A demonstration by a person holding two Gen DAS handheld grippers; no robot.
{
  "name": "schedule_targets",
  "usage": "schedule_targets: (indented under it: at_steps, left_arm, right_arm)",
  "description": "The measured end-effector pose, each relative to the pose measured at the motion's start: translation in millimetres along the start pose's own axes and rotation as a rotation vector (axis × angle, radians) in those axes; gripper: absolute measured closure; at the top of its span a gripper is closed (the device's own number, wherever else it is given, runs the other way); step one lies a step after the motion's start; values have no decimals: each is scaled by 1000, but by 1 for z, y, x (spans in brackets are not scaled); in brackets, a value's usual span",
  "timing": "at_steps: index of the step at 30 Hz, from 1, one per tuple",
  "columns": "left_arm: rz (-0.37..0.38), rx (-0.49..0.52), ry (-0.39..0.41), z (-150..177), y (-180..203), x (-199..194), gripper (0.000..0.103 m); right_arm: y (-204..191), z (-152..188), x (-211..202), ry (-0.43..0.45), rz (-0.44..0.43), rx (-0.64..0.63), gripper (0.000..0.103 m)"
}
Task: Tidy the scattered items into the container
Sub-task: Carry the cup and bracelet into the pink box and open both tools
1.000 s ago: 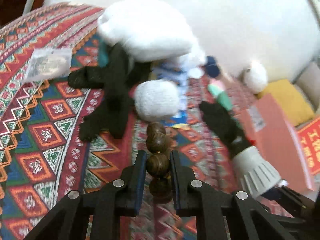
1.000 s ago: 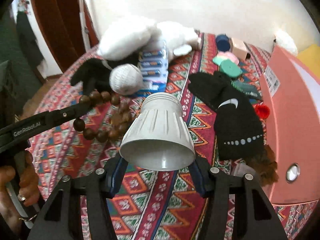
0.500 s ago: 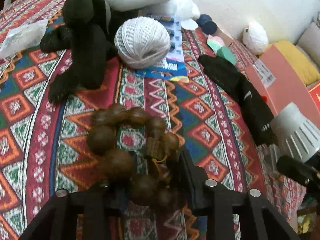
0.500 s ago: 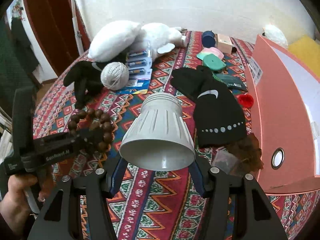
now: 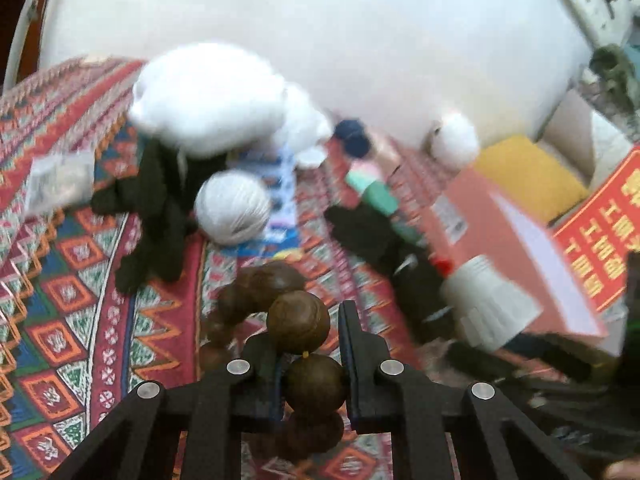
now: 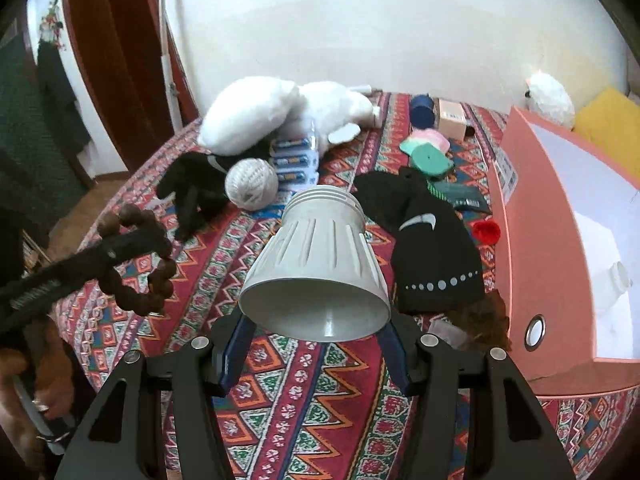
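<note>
The left claw (image 5: pixel 310 364) is pinching the beads (image 5: pixel 298 322) while the right claw (image 6: pixel 316 344) is gripping the cup (image 6: pixel 316 264) above the surface (image 6: pixel 304 392).

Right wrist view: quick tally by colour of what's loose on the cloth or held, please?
White: 3, plush toy, yarn ball, lamp shade held by the right gripper
Black: 2, glove, beanie
Brown: 1, bead bracelet held by the left gripper
Red: 1, cap
Total: 7
</note>
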State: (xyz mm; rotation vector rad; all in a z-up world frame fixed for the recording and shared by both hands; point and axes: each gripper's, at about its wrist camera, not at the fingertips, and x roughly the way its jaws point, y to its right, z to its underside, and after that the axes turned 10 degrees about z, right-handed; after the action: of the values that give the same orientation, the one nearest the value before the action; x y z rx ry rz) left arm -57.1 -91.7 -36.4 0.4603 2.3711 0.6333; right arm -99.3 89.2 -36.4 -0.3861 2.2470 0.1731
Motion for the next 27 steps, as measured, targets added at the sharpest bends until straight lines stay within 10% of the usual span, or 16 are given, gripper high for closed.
schedule_targets:
  at_steps: [7, 17, 27]
  left_arm:
    - [11, 144, 33, -22, 65, -22, 86]
    - [193, 453, -1, -53, 222, 24, 86]
    - [274, 643, -100, -43, 341, 122, 86]
  right_arm:
    - [9, -6, -58, 144, 10, 10, 43]
    - [104, -6, -159, 401, 243, 210, 43]
    - [220, 16, -164, 397, 473, 440, 43]
